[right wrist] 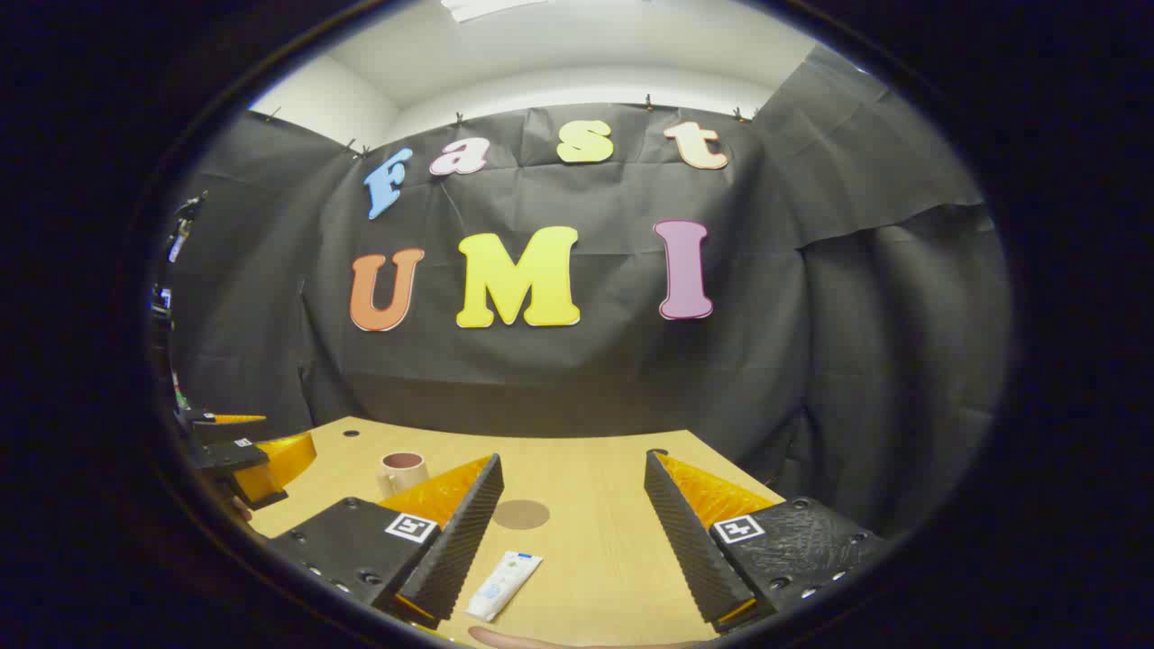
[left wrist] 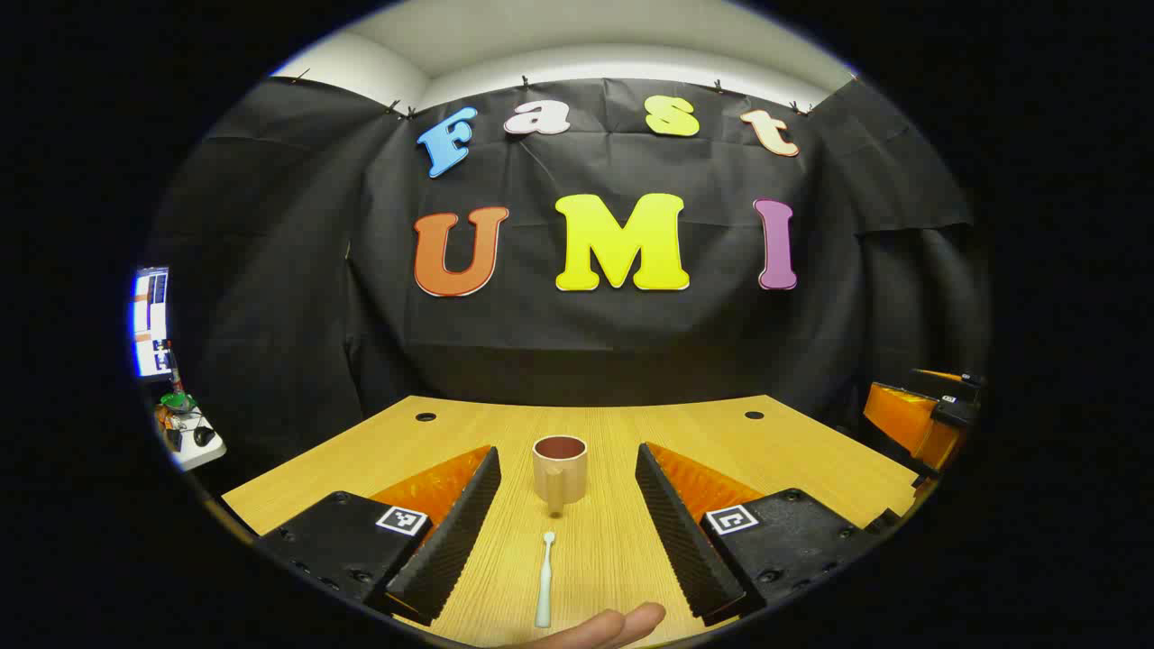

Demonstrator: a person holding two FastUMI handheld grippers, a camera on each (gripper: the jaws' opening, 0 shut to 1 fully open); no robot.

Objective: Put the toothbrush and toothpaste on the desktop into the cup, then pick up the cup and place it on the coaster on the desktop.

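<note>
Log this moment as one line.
stage: start | left tongs: open, toothbrush ahead | right tongs: open, toothpaste ahead | cup: empty

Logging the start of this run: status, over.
Left gripper open, toothbrush flat between its fingers, cup upright beyond. Right gripper open, toothpaste lying by its left finger, coaster bare ahead. Nothing blocking.

In the right gripper view, the beige ceramic cup (right wrist: 402,471) has its base hidden behind the near gripper finger. The white toothpaste tube's (right wrist: 504,585) label is too small to make out. In the left gripper view, the picture's near edge cuts off a fingertip (left wrist: 606,628).
</note>
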